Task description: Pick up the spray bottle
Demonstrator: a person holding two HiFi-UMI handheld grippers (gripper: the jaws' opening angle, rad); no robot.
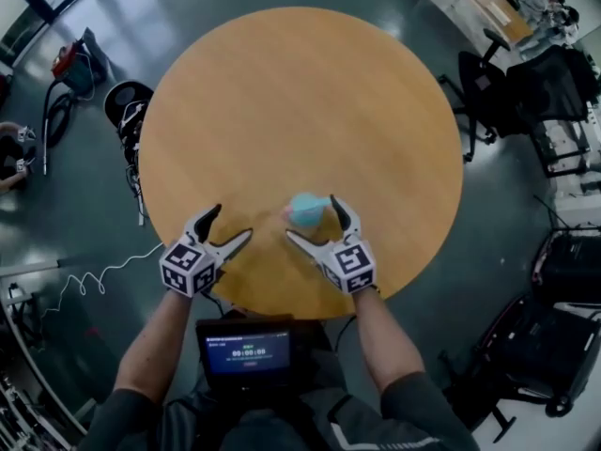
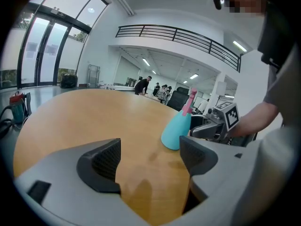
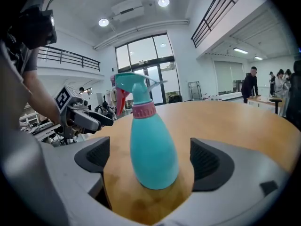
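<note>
Spray bottle (image 3: 153, 149) between your right gripper's (image 1: 313, 218) parted jaws, a gap each side, open round table (image 1: 282, 92) ahead of your left gripper (image 1: 232, 222).

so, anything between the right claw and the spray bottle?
Nothing visible. The spray bottle stands upright on the table, between the open jaws of the right claw, with a gap on both sides. The left claw is open and empty, off to one side.
</note>
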